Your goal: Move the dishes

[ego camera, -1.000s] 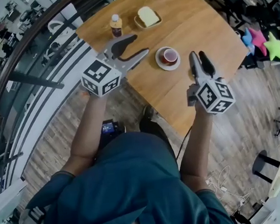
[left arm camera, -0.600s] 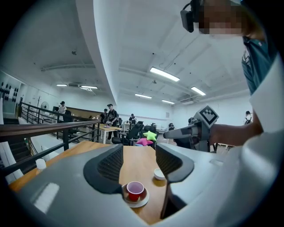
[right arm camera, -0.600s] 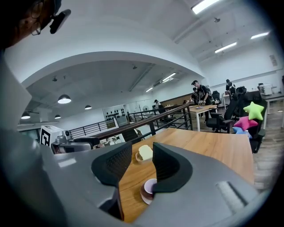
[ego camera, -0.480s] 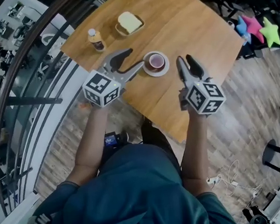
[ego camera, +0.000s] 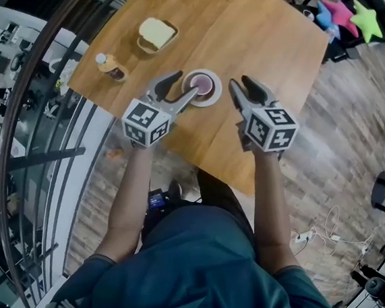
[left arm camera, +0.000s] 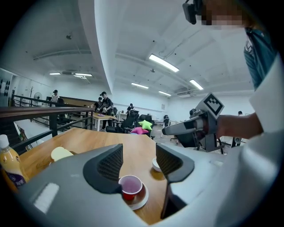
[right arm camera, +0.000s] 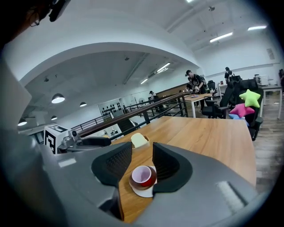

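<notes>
- Head view: a red cup stands on a white saucer near the middle of the frame, on the wooden table.
- The left gripper lies just left of the saucer and the right gripper just right of it. 1 left jaw tip overlaps the saucer's rim in the frame. I cannot tell whether it touches.
- Only this view shows both arms and the floor around the table.
- Left gripper view: the left gripper's jaws stand apart with nothing between the pads. The cup sits low in the gap, farther out, partly behind 1 jaw.
- This view alone shows the right gripper side-on, at the frame's right.
- Right gripper view: the right gripper's jaws are also apart, narrowly, and empty. The cup and saucer show in the gap beyond them.
- The left gripper shows at this frame's left.
- A bottle and a bowl stand upper left in the head view.
- The gripper views add people at far desks.
</notes>
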The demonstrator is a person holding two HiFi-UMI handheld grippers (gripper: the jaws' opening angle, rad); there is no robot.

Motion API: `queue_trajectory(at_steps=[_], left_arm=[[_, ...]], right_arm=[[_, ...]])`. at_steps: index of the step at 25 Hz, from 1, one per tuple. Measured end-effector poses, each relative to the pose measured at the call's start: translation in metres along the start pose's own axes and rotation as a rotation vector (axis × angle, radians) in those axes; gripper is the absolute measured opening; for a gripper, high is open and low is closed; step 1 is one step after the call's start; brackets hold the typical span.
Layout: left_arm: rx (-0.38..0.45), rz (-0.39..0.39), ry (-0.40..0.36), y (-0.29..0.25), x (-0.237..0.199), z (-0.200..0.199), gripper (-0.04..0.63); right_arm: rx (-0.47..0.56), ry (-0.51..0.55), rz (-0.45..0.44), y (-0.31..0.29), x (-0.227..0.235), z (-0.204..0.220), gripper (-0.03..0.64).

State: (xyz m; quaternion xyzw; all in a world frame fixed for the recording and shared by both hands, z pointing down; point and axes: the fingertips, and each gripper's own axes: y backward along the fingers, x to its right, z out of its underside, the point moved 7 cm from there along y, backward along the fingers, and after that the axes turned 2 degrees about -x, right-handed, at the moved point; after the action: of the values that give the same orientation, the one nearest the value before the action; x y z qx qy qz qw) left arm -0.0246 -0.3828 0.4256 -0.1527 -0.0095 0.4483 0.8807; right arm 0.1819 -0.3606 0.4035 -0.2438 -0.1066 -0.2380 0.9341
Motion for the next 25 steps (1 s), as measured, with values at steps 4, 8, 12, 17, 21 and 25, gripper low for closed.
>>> queue_trajectory(at_steps=[4, 8, 12, 17, 21, 25], left_arm=[[-0.032, 0.008, 0.005, -0.018, -0.003, 0.014, 0.252], [-0.073, 0.006, 0.007, -0.033, -0.007, 0.036, 0.255], [-0.11, 0.006, 0.005, -0.047, -0.01, 0.054, 0.256], [-0.16, 0.005, 0.006, -0.064, -0.016, 0.076, 0.274], [-0.187, 0.007, 0.002, -0.075, -0.019, 0.089, 0.283], [-0.22, 0.012, -0.01, -0.084, -0.019, 0.099, 0.303]], right_arm=[[-0.031, -0.02, -0.001, -0.011, 0.008, 0.013, 0.129], [-0.057, -0.048, 0.0, -0.024, 0.016, 0.03, 0.129], [-0.078, -0.075, -0.002, -0.037, 0.025, 0.043, 0.128], [-0.106, -0.114, -0.003, -0.054, 0.034, 0.061, 0.127], [-0.126, -0.14, -0.006, -0.063, 0.04, 0.072, 0.129], [-0.149, -0.163, -0.004, -0.071, 0.046, 0.083, 0.127]])
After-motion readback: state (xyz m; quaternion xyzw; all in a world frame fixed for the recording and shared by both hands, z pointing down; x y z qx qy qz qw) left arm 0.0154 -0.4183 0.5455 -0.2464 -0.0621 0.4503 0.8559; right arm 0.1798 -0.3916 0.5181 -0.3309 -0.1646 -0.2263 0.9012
